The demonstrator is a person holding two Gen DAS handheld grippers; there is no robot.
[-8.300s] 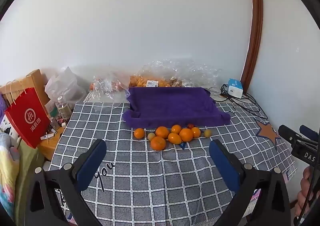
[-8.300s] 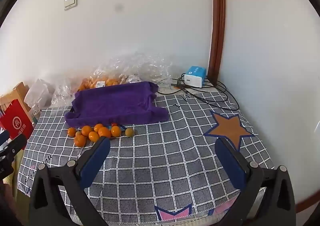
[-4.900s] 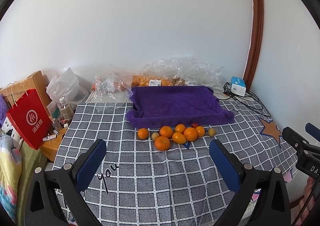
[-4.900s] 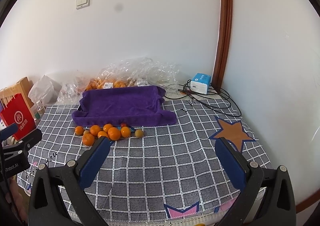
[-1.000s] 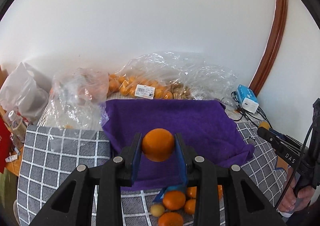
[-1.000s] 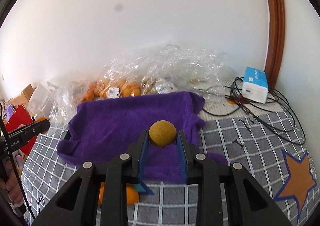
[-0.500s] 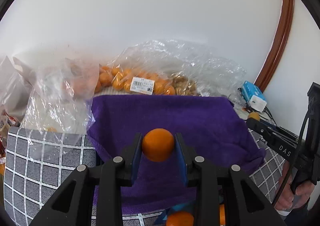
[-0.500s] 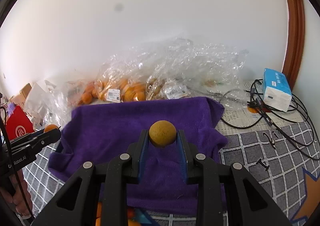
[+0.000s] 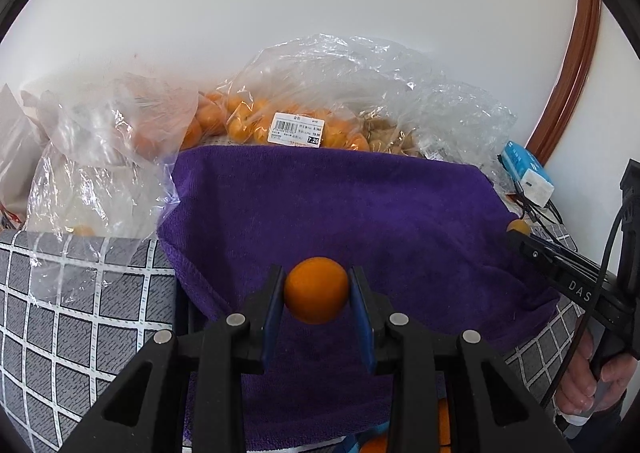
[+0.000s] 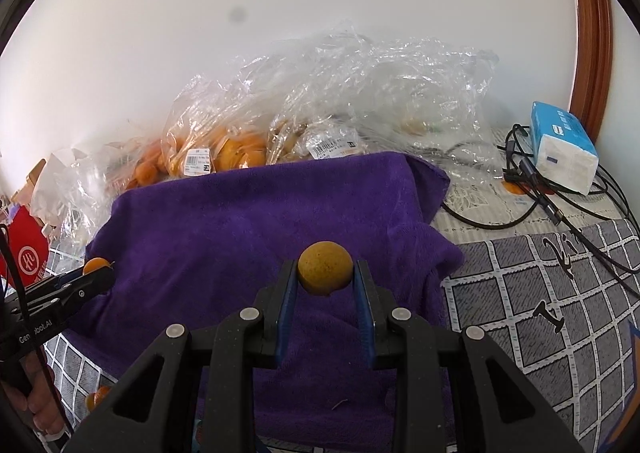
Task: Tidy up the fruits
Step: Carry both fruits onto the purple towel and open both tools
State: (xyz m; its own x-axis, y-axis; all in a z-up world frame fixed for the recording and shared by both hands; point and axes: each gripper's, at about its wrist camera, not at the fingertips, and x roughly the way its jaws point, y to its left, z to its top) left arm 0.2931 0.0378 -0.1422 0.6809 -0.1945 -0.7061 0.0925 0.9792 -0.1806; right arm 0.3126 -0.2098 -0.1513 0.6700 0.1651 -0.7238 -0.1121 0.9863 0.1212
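Note:
My left gripper [image 9: 316, 291] is shut on an orange tangerine [image 9: 316, 289] and hangs over the near left part of the purple towel [image 9: 340, 213]. The right gripper [image 10: 325, 273] is shut on a dull yellow-brown round fruit [image 10: 325, 267] above the towel's [image 10: 240, 237] right half. Each gripper shows in the other's view: the right one [image 9: 516, 231] at the towel's right edge, the left one [image 10: 96, 269] at its left edge. More tangerines [image 9: 376, 445] peek out below the towel's front hem.
Clear plastic bags of oranges [image 9: 280, 121] lie against the wall behind the towel. A blue-and-white box [image 10: 564, 147] and black cables [image 10: 540, 205] sit at the back right. A red paper bag [image 10: 24, 253] stands at the left. The checked tablecloth [image 10: 540, 293] surrounds the towel.
Both grippers have sunk and moved forward over the towel, which now fills more of each view. Each still holds its fruit.

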